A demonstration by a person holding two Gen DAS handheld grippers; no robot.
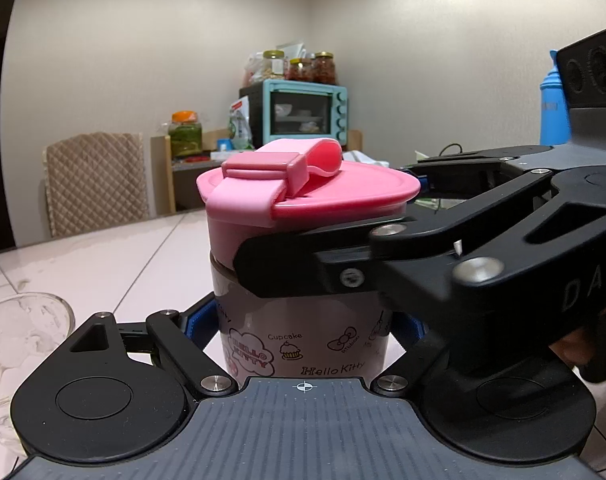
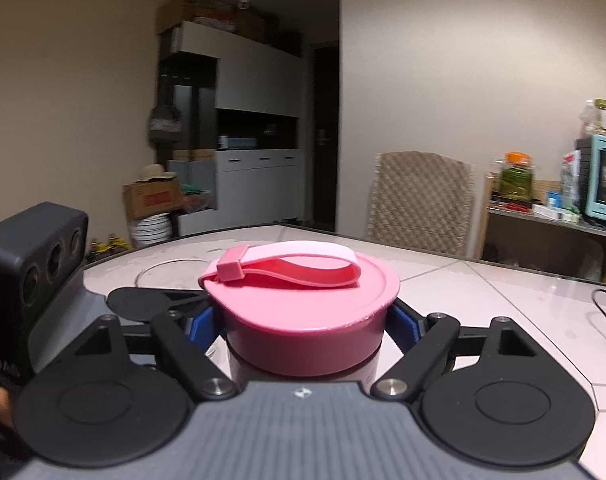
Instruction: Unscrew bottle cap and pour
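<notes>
A Hello Kitty bottle (image 1: pixel 303 344) with a pink screw cap (image 1: pixel 303 196) and a pink strap loop stands upright on the table. My left gripper (image 1: pixel 303 328) is shut on the bottle's body, blue pads on both sides. My right gripper (image 2: pixel 307 328) is shut on the pink cap (image 2: pixel 303 312), its blue pads pressing the cap's sides. In the left wrist view the right gripper (image 1: pixel 319 240) comes in from the right at cap height. The cap sits slightly tilted on the bottle.
An empty clear glass (image 1: pixel 19 340) stands on the pale tiled table (image 2: pixel 503 300) at the left. A blue bottle (image 1: pixel 553 112) stands at the right. A quilted chair (image 2: pixel 423 204) and a shelf with a teal oven (image 1: pixel 307 112) are beyond.
</notes>
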